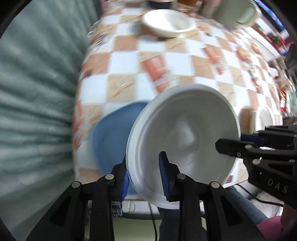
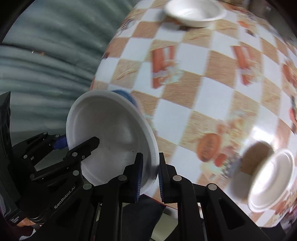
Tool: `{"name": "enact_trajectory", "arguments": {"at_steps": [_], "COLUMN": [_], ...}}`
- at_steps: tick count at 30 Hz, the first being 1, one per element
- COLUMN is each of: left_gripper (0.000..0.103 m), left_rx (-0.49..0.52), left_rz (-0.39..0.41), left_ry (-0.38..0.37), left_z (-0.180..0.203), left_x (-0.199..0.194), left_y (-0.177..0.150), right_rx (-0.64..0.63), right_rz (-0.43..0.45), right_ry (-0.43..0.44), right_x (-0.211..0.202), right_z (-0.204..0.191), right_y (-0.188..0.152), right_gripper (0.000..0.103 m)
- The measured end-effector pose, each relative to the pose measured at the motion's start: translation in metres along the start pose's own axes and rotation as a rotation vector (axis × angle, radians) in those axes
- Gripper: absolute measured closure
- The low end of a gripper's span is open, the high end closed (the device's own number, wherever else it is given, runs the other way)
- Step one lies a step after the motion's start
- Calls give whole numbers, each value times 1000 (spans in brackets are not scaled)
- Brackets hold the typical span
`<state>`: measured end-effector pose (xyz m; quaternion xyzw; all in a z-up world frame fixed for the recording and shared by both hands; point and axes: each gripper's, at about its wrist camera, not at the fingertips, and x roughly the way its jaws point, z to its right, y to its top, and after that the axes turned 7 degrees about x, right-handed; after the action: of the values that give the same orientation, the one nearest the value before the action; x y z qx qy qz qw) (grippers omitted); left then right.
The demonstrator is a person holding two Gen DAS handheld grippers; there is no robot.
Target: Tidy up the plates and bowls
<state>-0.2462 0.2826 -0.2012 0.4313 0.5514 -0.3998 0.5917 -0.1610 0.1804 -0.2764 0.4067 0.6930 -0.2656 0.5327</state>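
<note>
A white bowl (image 1: 185,129) is held tilted above the near table edge by both grippers. My left gripper (image 1: 145,178) is shut on its near rim. My right gripper (image 2: 150,174) is shut on the opposite rim and shows at the right of the left wrist view (image 1: 230,146). The bowl also shows in the right wrist view (image 2: 111,133). A blue plate (image 1: 111,137) lies on the table just behind the bowl; only its edge (image 2: 126,96) shows in the right wrist view.
The table has a checkered orange and white cloth (image 1: 130,61). A white bowl (image 1: 168,23) sits at the far side. Another white bowl (image 2: 269,179) sits at the near right. A pale green mug (image 1: 235,13) stands far right. A grey-green curtain (image 1: 37,92) hangs left.
</note>
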Motion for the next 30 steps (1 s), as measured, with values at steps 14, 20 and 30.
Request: {"name": "enact_trajectory", "arguments": {"at_steps": [14,20,30], "left_gripper": [47,34,30], "left_rx": [508,496,352], "left_rz": [76,17,-96], "left_ry": [-84,-59,-22], "left_z": [228,230,177], "left_x": [2,11,24], "left_y": [90,98,87], "right_rx": [485,537,707], "right_rz": [130,140,154], "right_ry": [-53,-128,-81], "right_x": [-83,-96,-89], "right_z": [204,247,284], "right_y": [-70,-79,-105], "right_gripper": [83,38,0]}}
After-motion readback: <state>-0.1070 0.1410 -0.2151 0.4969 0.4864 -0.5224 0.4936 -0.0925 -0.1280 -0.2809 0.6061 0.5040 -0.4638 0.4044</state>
